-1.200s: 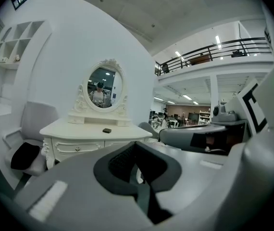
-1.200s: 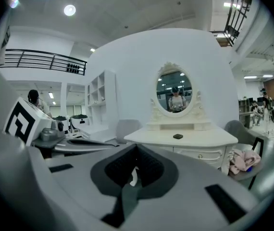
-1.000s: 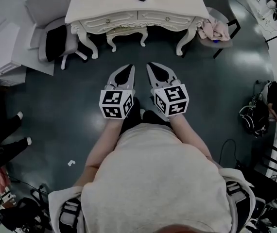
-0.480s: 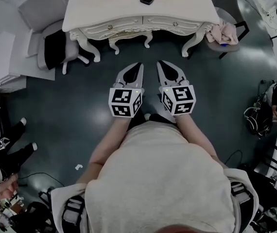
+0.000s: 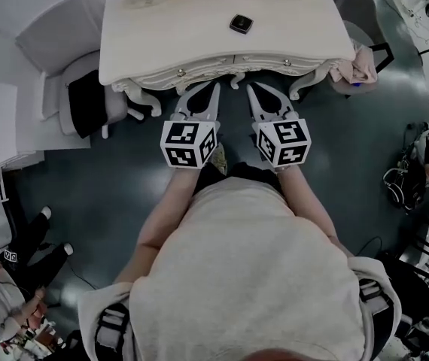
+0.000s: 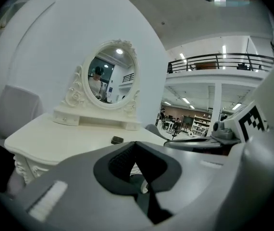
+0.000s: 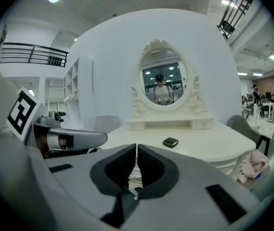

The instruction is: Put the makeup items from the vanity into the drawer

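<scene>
Up close, the matte grey left gripper and right gripper are both clenched empty, tips near the carved cream counter. Farther back, a small dark square compact lies on its smooth top before the oval mirror. A second ago, both grippers were well short of it.

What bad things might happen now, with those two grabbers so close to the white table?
1. The left gripper and right gripper are both shut, with their tips right at the front edge of the vanity. They might bump it.
2. The drawer knobs are tiny, so the jaws may slip off them.
3. The compact is small and flat. Shut jaws could push it away instead of picking it up.
</scene>
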A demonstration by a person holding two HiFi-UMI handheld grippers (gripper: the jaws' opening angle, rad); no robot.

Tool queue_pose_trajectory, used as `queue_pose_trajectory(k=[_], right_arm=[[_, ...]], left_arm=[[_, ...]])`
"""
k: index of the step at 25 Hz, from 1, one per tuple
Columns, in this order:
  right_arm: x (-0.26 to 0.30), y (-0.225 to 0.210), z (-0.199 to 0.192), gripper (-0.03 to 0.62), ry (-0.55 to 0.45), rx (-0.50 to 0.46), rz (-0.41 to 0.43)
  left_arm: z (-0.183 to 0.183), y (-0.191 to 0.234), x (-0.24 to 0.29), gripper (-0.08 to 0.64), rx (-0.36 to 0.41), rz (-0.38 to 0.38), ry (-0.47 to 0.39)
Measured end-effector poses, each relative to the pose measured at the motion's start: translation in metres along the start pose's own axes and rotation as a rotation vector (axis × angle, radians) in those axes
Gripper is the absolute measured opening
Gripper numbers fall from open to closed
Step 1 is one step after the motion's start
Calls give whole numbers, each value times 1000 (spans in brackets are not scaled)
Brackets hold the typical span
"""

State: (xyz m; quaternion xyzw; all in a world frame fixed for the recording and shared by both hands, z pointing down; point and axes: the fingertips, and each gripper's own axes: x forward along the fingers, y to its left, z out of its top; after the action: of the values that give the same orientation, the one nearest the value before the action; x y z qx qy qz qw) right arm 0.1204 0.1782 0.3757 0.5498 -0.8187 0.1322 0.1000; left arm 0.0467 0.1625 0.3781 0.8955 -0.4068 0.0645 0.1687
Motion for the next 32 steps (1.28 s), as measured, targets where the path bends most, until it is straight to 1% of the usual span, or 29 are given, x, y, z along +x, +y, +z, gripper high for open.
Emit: queue_pose_trajectory(k=[2,4,7,10,11,12,13,14,16,19,21,26,29,32], right_arm=[[17,0,1,6,10,44,3],[30,-2,1,6,23,67,3],[46,-14,0,6,45,87,-13],[59,-30,3,8,75,77,-35],[64,-35,4,16,81,70,-36],[69,-40,5,53,86,65,-34],[75,-44,5,116,90,63,-28],[82,-48,5,140,95,63,-22],[94,-56,6,140,105,66,-9],[113,-69,8,143,127,62,14],[130,-77,8,156,149,49,33],[168,-111,1,199,225,4,49],[186,-128,-3,229,275,-27,78],[205,-137,-13,259,337,-77,118]], left_arm=[[1,16,11,9,-15,-21,28],[-1,29,20,9,-24,-33,55],[-5,43,31,9,-51,-46,79],[-6,48,43,9,-71,-63,90],[-6,50,47,9,-76,-67,94],[-5,53,51,9,-78,-67,98],[-4,58,54,9,-77,-61,100],[-3,64,56,9,-74,-48,100],[1,76,59,9,-78,-18,96],[8,94,74,9,-105,13,93],[14,106,89,9,-117,27,90],[16,114,132,9,-132,30,104],[11,113,152,9,-148,30,132],[4,118,165,9,-165,38,156]])
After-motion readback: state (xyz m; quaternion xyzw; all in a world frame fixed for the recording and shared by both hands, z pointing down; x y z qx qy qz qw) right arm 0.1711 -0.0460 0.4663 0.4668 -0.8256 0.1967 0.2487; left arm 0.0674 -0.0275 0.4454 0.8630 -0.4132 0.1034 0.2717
